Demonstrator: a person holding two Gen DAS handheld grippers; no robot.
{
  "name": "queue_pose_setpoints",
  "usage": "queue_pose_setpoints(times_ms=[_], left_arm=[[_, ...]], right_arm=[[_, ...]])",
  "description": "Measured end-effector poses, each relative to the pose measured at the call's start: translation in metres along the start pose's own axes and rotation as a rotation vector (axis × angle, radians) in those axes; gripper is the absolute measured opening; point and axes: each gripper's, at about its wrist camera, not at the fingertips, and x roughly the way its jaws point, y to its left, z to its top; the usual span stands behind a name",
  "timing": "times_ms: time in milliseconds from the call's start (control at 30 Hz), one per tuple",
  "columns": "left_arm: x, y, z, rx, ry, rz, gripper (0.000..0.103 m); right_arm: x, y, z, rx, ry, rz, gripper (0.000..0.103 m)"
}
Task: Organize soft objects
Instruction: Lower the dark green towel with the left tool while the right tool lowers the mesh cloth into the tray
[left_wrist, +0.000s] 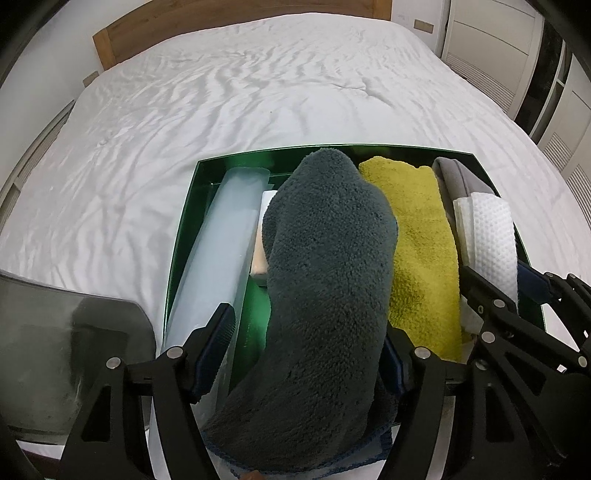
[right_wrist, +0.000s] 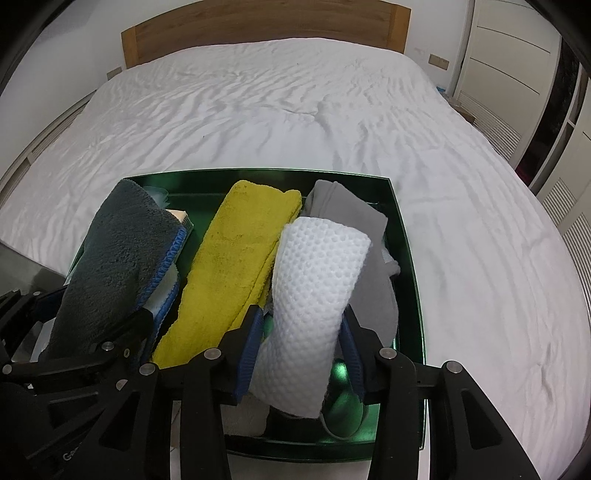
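A green tray (left_wrist: 184, 236) (right_wrist: 408, 243) lies on the white bed. My left gripper (left_wrist: 306, 332) is shut on a folded dark grey fluffy towel (left_wrist: 328, 277) (right_wrist: 114, 258) with a blue edge, held over the tray's left part. My right gripper (right_wrist: 301, 332) (left_wrist: 517, 295) is shut on a folded white waffle cloth (right_wrist: 314, 280) (left_wrist: 493, 236) over the tray's right part. A yellow towel (left_wrist: 421, 240) (right_wrist: 236, 258) lies between them in the tray. A grey cloth (right_wrist: 369, 266) (left_wrist: 458, 177) lies under the white cloth. A pale blue roll (left_wrist: 221, 251) lies along the tray's left side.
The white bedsheet (left_wrist: 221, 92) (right_wrist: 295, 103) spreads wide beyond the tray, up to a wooden headboard (right_wrist: 258, 26). White wardrobe doors (right_wrist: 509, 40) stand at the right. A dark grey object (left_wrist: 66, 350) sits at the bed's near left edge. A small peach and white item (left_wrist: 260, 251) lies under the dark towel.
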Motion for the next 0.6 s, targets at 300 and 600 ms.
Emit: queue_pose_setpoints(times_ms=[300, 600], left_arm=[[0.0007, -0.0013, -0.0042, 0.008, 0.006, 0.011, 0.066], [-0.0002, -0.0009, -0.0056, 0.010, -0.001, 0.013, 0.066]], right_arm=[[0.0050, 0.0006, -0.0007, -0.003, 0.017, -0.003, 0.041], [0.0014, 0.0032, 0.0006, -0.011, 0.009, -0.014, 0.041]])
